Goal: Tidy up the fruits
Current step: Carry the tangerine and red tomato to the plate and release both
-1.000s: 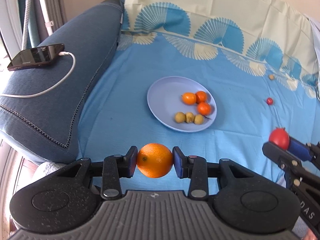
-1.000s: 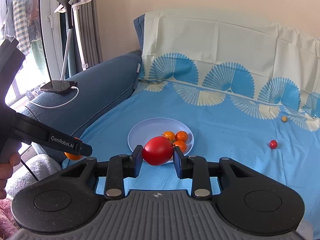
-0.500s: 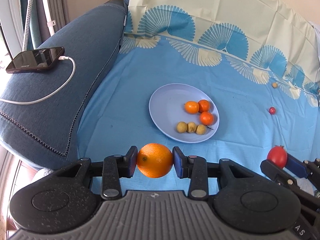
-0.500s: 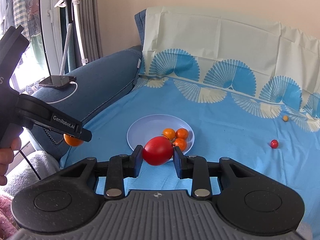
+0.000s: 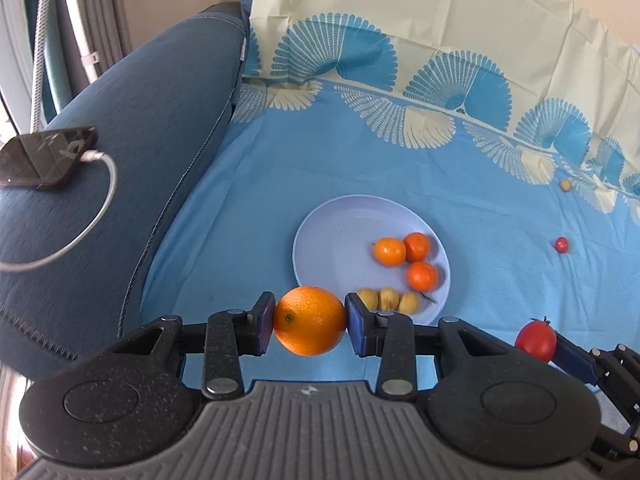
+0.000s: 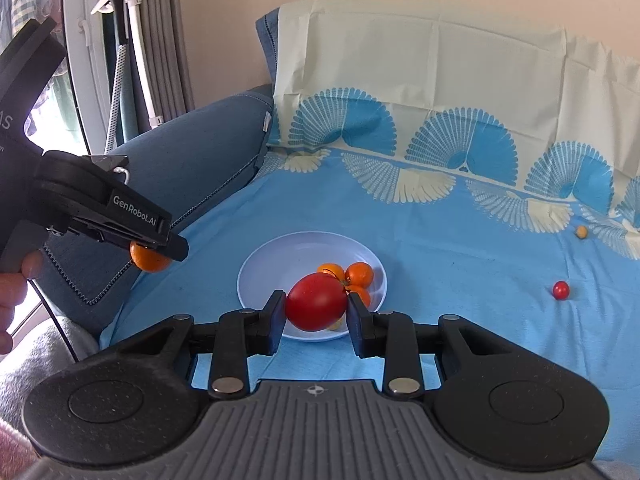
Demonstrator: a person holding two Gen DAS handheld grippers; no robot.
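Observation:
My left gripper [image 5: 310, 320] is shut on an orange [image 5: 310, 320], held above the blue sheet just in front of the lilac plate [image 5: 332, 240]. My right gripper [image 6: 317, 307] is shut on a red tomato [image 6: 317, 302], held over the plate's [image 6: 272, 268] near rim. The plate holds three small orange fruits [image 5: 416, 258] and three small yellow-green fruits [image 5: 388, 300]. A small red fruit [image 5: 561, 245] and a small yellow fruit [image 5: 565, 185] lie loose on the sheet at the right. The right gripper with the tomato [image 5: 536, 340] shows at the lower right of the left wrist view.
A dark blue cushion [image 5: 120, 152] rises left of the plate, with a phone [image 5: 44, 156] and white charging cable on it. A cream and blue patterned cloth [image 5: 420, 40] covers the back. A garment steamer stand [image 6: 120, 40] stands by the curtain at the far left.
Both grippers have drawn back and up from the plate with their fruits still held. In the left wrist view the plate has slid lower and to the right.

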